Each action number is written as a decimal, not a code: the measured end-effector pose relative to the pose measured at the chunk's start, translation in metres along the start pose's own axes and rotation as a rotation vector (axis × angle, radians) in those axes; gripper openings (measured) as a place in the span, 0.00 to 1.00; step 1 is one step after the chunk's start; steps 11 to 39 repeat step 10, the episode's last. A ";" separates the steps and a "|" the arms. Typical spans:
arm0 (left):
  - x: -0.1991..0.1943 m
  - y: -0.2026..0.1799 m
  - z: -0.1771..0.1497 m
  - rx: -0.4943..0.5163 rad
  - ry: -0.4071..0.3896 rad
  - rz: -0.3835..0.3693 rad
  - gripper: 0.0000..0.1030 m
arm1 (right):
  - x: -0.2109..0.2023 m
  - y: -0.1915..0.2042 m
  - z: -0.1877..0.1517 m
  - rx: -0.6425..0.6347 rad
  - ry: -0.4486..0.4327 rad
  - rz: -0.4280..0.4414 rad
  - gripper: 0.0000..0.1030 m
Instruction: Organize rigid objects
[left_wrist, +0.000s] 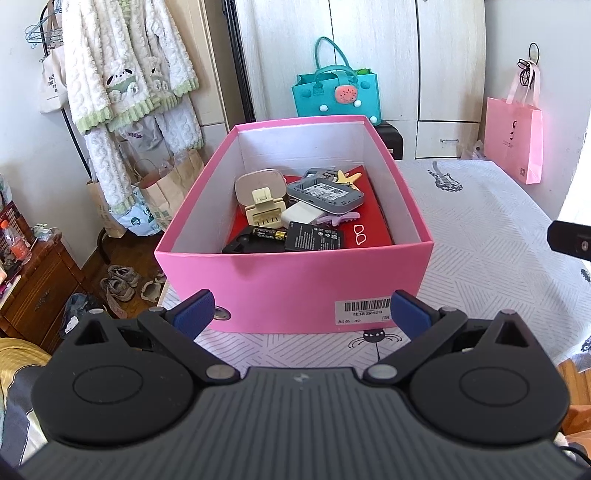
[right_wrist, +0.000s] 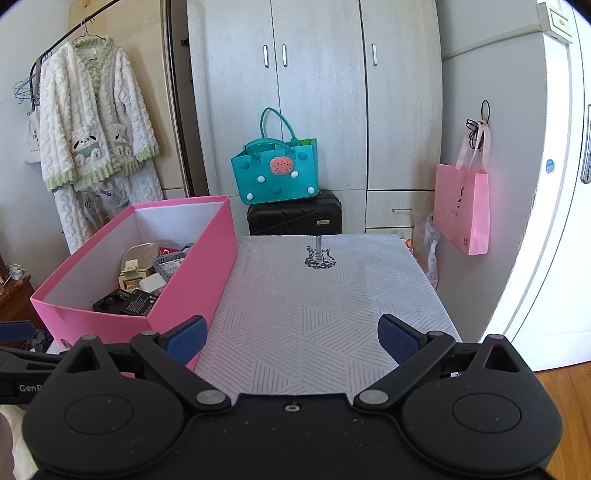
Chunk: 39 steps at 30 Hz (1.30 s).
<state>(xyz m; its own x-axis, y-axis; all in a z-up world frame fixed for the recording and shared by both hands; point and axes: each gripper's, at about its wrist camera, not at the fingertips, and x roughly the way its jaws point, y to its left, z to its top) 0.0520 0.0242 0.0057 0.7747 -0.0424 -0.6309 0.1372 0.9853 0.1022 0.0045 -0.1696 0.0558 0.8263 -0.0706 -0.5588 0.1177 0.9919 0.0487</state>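
A pink cardboard box (left_wrist: 295, 288) stands on the patterned table cover (left_wrist: 480, 236). Inside it lie a beige case (left_wrist: 260, 182), a cream plug adapter (left_wrist: 264, 212), a grey device (left_wrist: 327, 194), a white charger (left_wrist: 301, 214), a black battery pack (left_wrist: 316, 236), an AA battery (left_wrist: 269, 233) and a yellow star clip (left_wrist: 349, 176). My left gripper (left_wrist: 301, 314) is open just in front of the box's near wall, with nothing between its fingers. My right gripper (right_wrist: 291, 338) is open over the bare table cover (right_wrist: 325, 295), to the right of the pink box (right_wrist: 192, 273).
A teal felt bag (right_wrist: 275, 173) sits on a black suitcase (right_wrist: 295, 214) behind the table, before a pale wardrobe (right_wrist: 317, 92). A pink paper bag (right_wrist: 463, 210) hangs at the right. A fluffy robe (right_wrist: 92, 125) hangs at the left. Shoes (left_wrist: 122, 284) and paper bags (left_wrist: 162, 188) lie on the floor.
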 end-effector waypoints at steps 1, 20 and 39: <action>0.000 0.000 0.000 0.001 0.000 0.002 1.00 | 0.000 0.000 0.000 -0.001 -0.001 0.001 0.98; -0.002 0.000 -0.002 0.006 0.007 0.006 1.00 | -0.003 -0.002 0.000 0.013 -0.003 -0.002 0.98; -0.002 0.000 -0.002 0.006 0.007 0.006 1.00 | -0.003 -0.002 0.000 0.013 -0.003 -0.002 0.98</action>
